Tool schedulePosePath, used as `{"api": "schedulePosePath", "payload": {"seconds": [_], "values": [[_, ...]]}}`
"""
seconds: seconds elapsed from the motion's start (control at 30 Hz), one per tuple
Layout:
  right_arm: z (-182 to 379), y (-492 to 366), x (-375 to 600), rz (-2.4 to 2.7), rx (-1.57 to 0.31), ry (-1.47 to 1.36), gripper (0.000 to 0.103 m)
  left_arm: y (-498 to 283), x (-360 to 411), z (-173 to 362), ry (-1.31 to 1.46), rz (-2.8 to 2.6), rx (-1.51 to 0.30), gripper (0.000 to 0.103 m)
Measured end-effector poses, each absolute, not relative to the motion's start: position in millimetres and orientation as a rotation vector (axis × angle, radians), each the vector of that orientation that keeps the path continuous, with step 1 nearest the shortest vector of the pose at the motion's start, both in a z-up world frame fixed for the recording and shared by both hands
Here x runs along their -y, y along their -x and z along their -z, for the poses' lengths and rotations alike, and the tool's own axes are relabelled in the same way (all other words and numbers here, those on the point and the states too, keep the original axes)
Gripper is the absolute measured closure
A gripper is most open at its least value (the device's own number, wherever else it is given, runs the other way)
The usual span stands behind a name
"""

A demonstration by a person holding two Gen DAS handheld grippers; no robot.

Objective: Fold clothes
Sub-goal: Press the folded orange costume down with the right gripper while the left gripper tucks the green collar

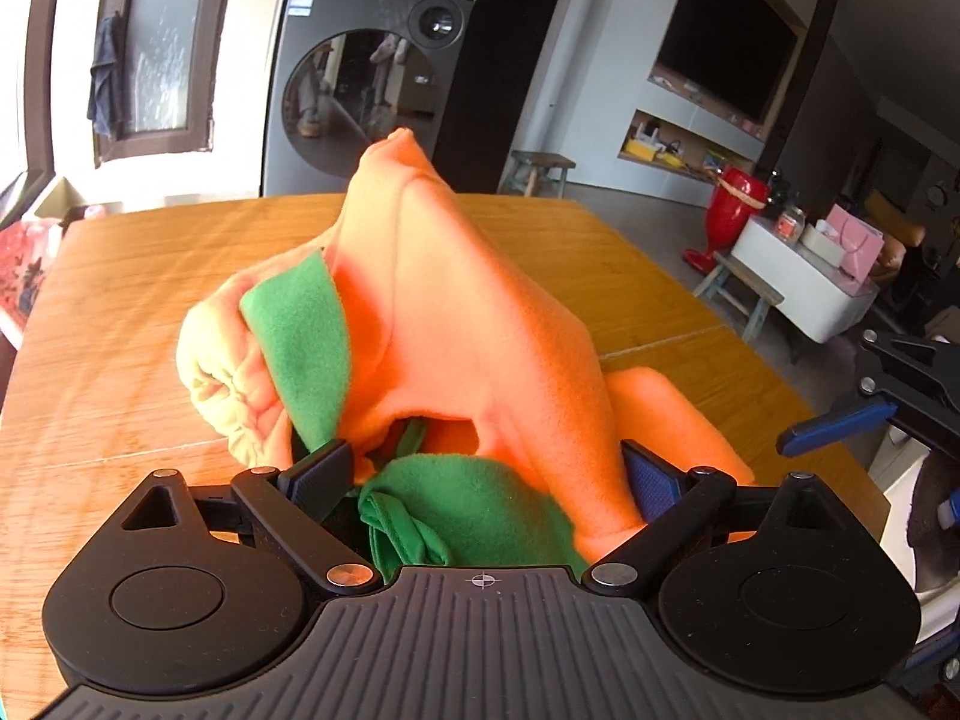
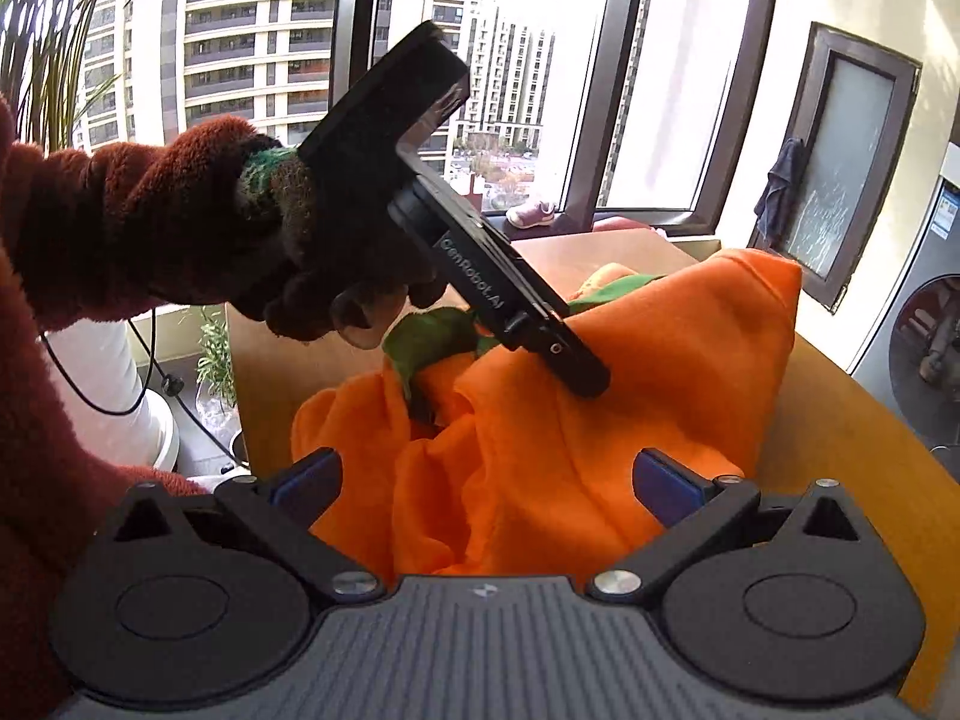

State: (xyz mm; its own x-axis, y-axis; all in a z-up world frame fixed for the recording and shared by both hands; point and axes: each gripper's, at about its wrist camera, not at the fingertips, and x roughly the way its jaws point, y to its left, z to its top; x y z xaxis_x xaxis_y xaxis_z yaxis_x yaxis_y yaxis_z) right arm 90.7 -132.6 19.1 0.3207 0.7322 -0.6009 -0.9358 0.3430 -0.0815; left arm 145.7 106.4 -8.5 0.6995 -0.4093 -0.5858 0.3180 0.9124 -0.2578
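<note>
Left wrist: orange garment (image 1: 456, 300) between spread jaws, on table (image 1: 150, 300).

Left wrist camera sits low over the wooden table (image 1: 150, 300), looking across it toward the washing machine (image 1: 366, 78), its lens close against the orange garment (image 1: 456, 312); right wrist camera faces the windows (image 2: 528, 60), equally close. Both views share that garment, the tabletop, and the washer at the right-hand view's edge.
</note>
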Motion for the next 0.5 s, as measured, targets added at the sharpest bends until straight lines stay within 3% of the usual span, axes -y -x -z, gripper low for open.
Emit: {"api": "schedulePosePath", "payload": {"seconds": [0.2, 0.33, 0.5], "values": [[-48, -179, 175, -0.870, -0.518, 0.022, 0.000, -116, -99, -20, 0.228, 0.547, -0.558, 0.006], [-30, -248, 163, -0.698, -0.579, 0.049, 0.000, -111, -55, -27, 0.182, 0.737, -0.515, 0.005], [-3, -295, 101, -0.654, -0.610, 0.256, 0.000, -139, -35, 0, 0.143, 0.666, -0.686, 0.005]]}}
